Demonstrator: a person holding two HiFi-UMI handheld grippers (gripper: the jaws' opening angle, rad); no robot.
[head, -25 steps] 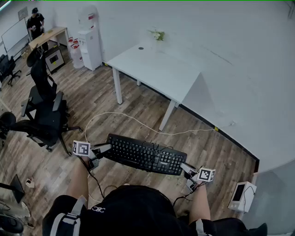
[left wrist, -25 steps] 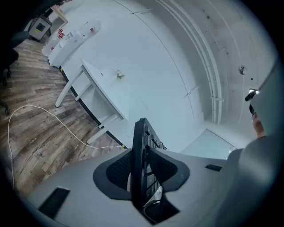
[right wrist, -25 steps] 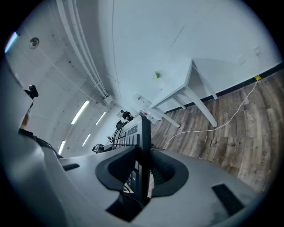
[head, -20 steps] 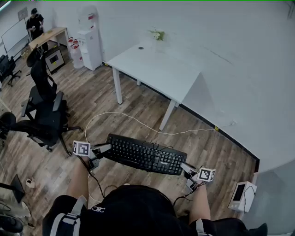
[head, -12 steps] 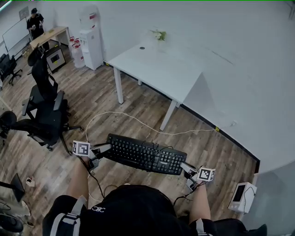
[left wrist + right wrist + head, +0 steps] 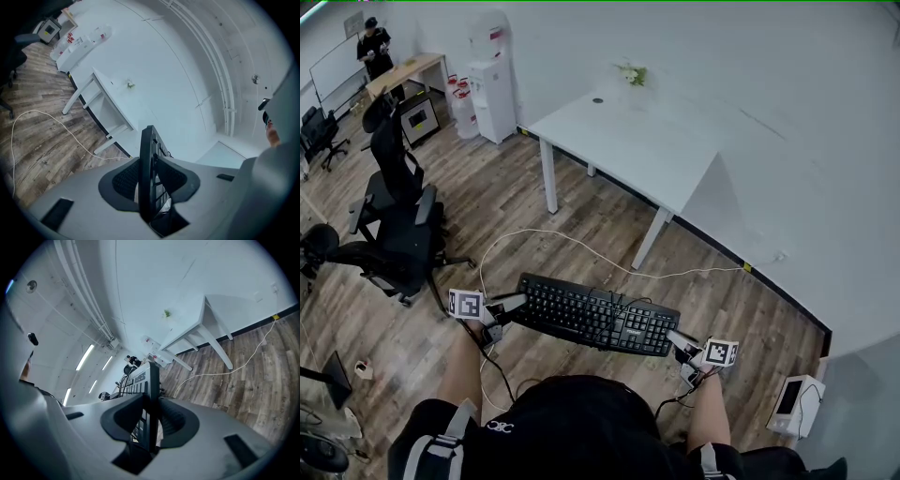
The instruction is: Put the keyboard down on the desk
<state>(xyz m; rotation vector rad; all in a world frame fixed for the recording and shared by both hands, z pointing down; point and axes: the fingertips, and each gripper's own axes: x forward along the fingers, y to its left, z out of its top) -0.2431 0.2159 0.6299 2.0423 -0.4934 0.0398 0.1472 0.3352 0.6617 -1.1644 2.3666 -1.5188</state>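
Two claws hold one black keyboard [image 6: 595,315] up in the air, low in the middle of the frame, over the wood floor [image 6: 581,202]. The left claw [image 6: 511,307] pinches the keyboard's left end, and its jaws are closing on it. The right claw [image 6: 682,343] pinches the right end, with its pads tight on both sides. The white desk [image 6: 628,141] is well apart, higher in the frame. A white cord [image 6: 581,248] lies on the floor between keyboard and desk.
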